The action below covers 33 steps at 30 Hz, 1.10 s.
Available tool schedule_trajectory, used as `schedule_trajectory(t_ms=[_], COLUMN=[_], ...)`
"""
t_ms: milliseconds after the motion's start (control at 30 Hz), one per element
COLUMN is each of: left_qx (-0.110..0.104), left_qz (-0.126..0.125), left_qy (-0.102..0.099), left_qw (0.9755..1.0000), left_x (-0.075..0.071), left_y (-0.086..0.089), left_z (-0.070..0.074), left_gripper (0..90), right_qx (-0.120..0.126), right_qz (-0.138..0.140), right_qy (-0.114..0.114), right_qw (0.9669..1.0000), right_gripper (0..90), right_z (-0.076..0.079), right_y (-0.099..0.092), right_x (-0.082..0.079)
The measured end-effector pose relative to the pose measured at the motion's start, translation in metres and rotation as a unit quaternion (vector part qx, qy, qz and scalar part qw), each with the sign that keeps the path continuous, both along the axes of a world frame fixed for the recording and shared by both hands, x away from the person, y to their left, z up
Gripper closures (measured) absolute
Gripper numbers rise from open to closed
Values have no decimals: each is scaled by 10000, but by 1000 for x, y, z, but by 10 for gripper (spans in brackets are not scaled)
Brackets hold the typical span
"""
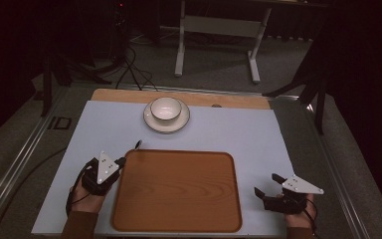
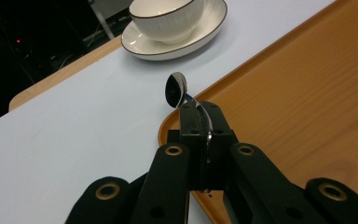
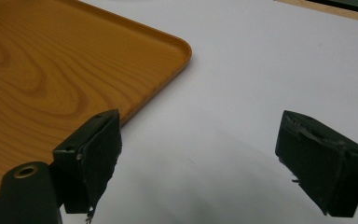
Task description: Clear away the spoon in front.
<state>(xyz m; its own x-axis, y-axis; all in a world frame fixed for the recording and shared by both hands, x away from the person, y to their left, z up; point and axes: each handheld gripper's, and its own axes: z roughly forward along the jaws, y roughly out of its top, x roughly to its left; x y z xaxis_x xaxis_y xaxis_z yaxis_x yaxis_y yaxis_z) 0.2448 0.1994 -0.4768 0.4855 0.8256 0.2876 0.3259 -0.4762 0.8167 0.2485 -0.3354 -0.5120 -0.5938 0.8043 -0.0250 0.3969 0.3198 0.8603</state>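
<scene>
My left gripper (image 2: pixel 199 109) is shut on a small metal spoon (image 2: pixel 177 89), whose bowl sticks out past the fingertips over the tray's near-left corner. In the high view the left gripper (image 1: pixel 129 152) sits beside the left edge of the wooden tray (image 1: pixel 179 219), and the spoon (image 1: pixel 138 144) tip points toward the far side. A white bowl (image 1: pixel 166 108) stands on a white saucer (image 1: pixel 151 122) beyond the tray. My right gripper (image 1: pixel 266 186) stands open to the right of the tray, with nothing between its fingers (image 3: pixel 93 154).
The tray (image 3: pixel 37 70) lies on a pale blue-white mat (image 1: pixel 238 129) that covers a wooden tabletop (image 1: pixel 238 101). Beyond the table are a desk frame (image 1: pixel 218 27), cables and dark stands on the floor.
</scene>
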Motion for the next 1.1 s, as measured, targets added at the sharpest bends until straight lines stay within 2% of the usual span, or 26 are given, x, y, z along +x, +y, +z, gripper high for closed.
schedule_trajectory(t_ms=[267,833,900,1100], left_qx=[38,125,228,402], left_qz=[14,46,19,32], left_qy=[-3,132,193,191], left_qw=[10000,9998,9996,9990], left_x=[-7,-18,-20,-24], left_y=[-1,2,0,-5], left_z=[-3,-11,-13,-16], left_gripper=[891,888,887,882], right_qx=[7,0,-7,-2], right_qz=[-10,-3,-2,-3], right_qy=[22,-4,-11,-9], right_qw=[10000,10000,10000,10000], right_gripper=[142,142,142,142], right_z=[0,0,0,0], right_y=[1,0,0,0], right_x=[0,0,0,0])
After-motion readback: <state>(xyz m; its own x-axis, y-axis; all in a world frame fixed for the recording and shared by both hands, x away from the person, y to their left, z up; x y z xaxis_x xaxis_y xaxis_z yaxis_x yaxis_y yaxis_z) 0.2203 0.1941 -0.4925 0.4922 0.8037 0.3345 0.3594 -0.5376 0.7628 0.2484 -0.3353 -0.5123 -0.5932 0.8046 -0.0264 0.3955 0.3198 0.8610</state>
